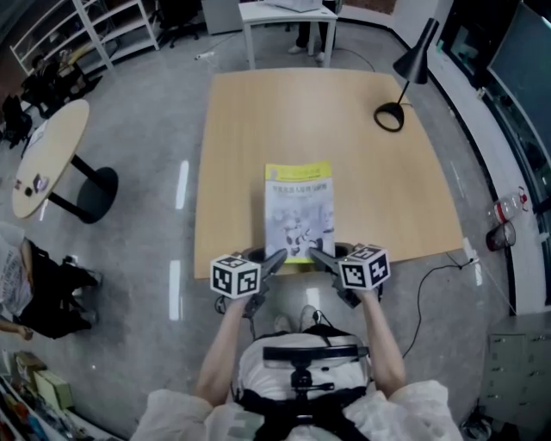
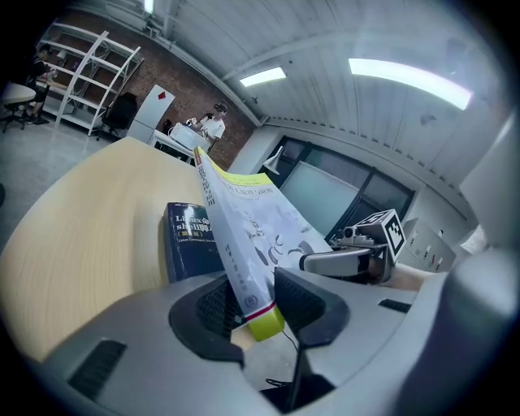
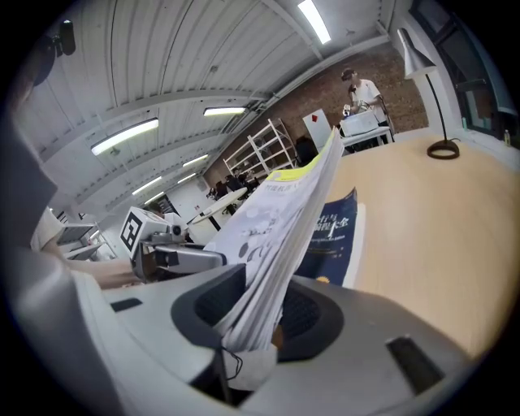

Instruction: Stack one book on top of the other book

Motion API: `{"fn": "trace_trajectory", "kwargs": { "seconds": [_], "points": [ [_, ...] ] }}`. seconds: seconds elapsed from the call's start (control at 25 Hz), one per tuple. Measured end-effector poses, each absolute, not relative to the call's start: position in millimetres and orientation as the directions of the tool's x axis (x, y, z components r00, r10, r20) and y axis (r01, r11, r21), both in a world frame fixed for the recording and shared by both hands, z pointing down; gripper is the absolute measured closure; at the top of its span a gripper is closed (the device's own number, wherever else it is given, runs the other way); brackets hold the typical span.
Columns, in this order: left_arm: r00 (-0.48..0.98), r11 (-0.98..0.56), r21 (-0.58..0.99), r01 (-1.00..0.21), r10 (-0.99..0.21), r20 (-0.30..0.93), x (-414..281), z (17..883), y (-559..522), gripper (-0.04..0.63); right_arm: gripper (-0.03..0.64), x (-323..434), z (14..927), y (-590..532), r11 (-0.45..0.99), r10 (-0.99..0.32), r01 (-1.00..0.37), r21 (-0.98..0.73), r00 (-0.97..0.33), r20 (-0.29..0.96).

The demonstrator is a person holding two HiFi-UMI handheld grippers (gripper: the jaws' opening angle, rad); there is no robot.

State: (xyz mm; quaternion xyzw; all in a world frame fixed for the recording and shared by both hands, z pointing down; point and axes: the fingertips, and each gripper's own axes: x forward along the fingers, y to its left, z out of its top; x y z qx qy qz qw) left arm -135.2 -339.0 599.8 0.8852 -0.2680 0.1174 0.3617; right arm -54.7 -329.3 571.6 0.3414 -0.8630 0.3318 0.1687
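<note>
Site type: open-plan office / lab workspace, non-domestic.
Evidence:
- Floor [image 1: 146,121]: polished grey concrete, large area.
- Furn.: square wood worktop [image 1: 258,129] w/ black desk lamp [image 1: 417,60]; round side table [image 1: 52,151]; white table [image 1: 284,13]; black office chair [image 2: 122,114]; grey drawer cabinet [image 1: 516,362].
- Storage: white open shelving racks [image 1: 112,30] along one wall.
- Shell: brick back wall [image 2: 175,81], ribbed ceiling w/ strip lights [image 2: 406,77], glazed partition [image 2: 333,191].
- Occupancy: person [image 2: 215,126] standing at a bench by the brick wall.
- Reading matl.: dark-blue Linux shell book [image 2: 188,240], yellow-and-white book [image 1: 299,211]. Tech titles, fits office/lab use.
</note>
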Motion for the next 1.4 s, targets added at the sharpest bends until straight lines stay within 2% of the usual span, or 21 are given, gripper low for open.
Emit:
{"fn": "trace_trajectory", "kwargs": {
  "seconds": [0.56, 1.0, 1.28, 1.36, 1.4],
  "points": [
    [0.745, -0.551, 0.523, -0.650, -0.325, 0.583, -131.8, 654.2, -353.4, 0.471, 0.492, -56.5, 635.0, -343.1, 0.529, -0.411, -0.771, -0.356, -0.599, 0.687],
    [0.677, -0.555, 0.418, -0.720, -0.425, 0.601, -134.5, 655.7, -355.4, 0.440, 0.457, -50.3, 640.2, -347.5, 0.468, -0.503, -0.813, -0.347, -0.568, 0.652],
    [0.636, -0.551, 0.346, -0.759, -0.517, 0.572, -137.3, 655.9, -357.1, 0.416, 0.433, -46.2, 640.1, -349.5, 0.446, -0.556, -0.834, -0.324, -0.542, 0.630],
    [0.575, -0.538, 0.261, -0.801, -0.572, 0.585, -143.5, 655.7, -361.1, 0.368, 0.428, -44.2, 641.4, -349.8, 0.441, -0.555, -0.844, -0.304, -0.523, 0.647],
    [0.540, -0.530, 0.212, -0.821, -0.601, 0.589, -147.9, 655.6, -363.4, 0.291, 0.421, -43.0, 642.7, -350.1, 0.434, -0.555, -0.854, -0.288, -0.505, 0.661]
  ]
}}
